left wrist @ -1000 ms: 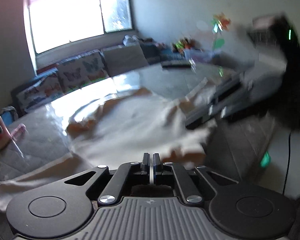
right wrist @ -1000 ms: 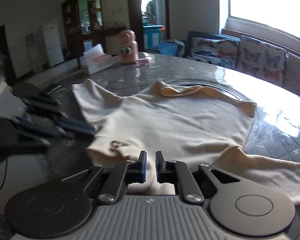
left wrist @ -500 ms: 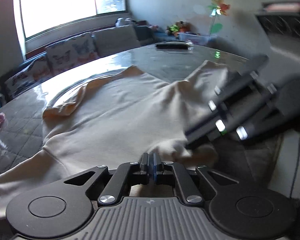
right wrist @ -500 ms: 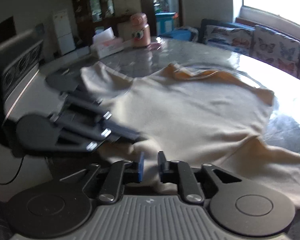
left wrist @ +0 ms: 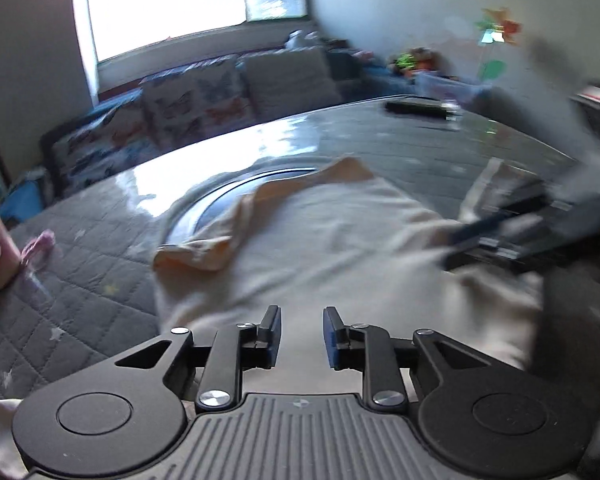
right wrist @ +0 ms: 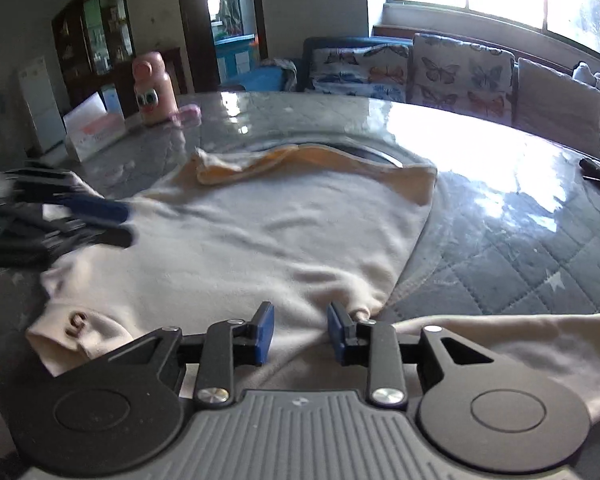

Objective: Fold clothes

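One garment (right wrist: 260,240), cream with orange-lined hem, lies spread across the grey quilted table (right wrist: 540,256), occupying the centre of both views. Far hem is flipped back at 12 o'clock; a sleeve trails off toward 4 o'clock in the right wrist view. Judgement: one fold at most is laid; sleeves and body halving remain.

Left to right:
- Left gripper (left wrist: 300,334): jaws opening, cloth lying beneath the gap, pads not pressing it. Released.
- Right gripper (right wrist: 300,330): jaws opening, a pinch of fabric rising between them, pads apart from it. Letting go.

Containers: pink cartoon-eyed bottle (right wrist: 154,88) at 10 o'clock in the right wrist view, lid on, contents not visible. White box (right wrist: 94,126) just left of it, contents cannot be told.
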Motion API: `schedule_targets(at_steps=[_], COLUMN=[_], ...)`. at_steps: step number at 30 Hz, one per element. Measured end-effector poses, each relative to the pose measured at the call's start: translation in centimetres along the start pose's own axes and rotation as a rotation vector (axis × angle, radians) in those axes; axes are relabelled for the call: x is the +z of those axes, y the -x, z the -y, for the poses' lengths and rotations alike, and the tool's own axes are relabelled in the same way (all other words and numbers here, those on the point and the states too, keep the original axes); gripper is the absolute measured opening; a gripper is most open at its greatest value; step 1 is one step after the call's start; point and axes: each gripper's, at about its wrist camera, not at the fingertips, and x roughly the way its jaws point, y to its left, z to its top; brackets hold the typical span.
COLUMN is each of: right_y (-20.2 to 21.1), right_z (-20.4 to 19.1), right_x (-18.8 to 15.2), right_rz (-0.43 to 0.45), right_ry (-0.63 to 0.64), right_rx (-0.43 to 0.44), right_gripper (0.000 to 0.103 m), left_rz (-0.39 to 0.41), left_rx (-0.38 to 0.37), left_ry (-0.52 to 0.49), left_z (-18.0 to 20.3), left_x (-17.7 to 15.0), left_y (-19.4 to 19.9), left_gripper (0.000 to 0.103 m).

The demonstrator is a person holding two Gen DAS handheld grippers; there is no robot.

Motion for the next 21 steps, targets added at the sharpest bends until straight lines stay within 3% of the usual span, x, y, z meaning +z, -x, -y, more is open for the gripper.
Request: schedule_targets(at_steps=[1,6,11,21], right_y=[0.1,-0.2,-1.4,-5.3], right_z=[-0.1,0.0,2.0,7.6], right_x=[0.1,1.2,3.3,6.9], right_rz=[0.008,0.015,0.008,0.016], right_ry=[0.001,0.017,-0.025,-0.121], right_rx=[0.006,0.052,0.053,-0.063], right_gripper=[0.041,0.044,0.047,0.047], left_rz=[-0.016,-0.100,-0.085,-0.004], left_rx=[-0.004,-0.019,-0.008,0.202], left_ry=[0.017,0.033,0.058,0.291], left_z=[-0.7,-2.6,-4.4,-12.3], left_x=[0.5,1.8,3.2,5.3], left_y=[-0.9,-5.2,-6.8,-6.4], left_gripper=[0.025,0.025,0.030,0.037])
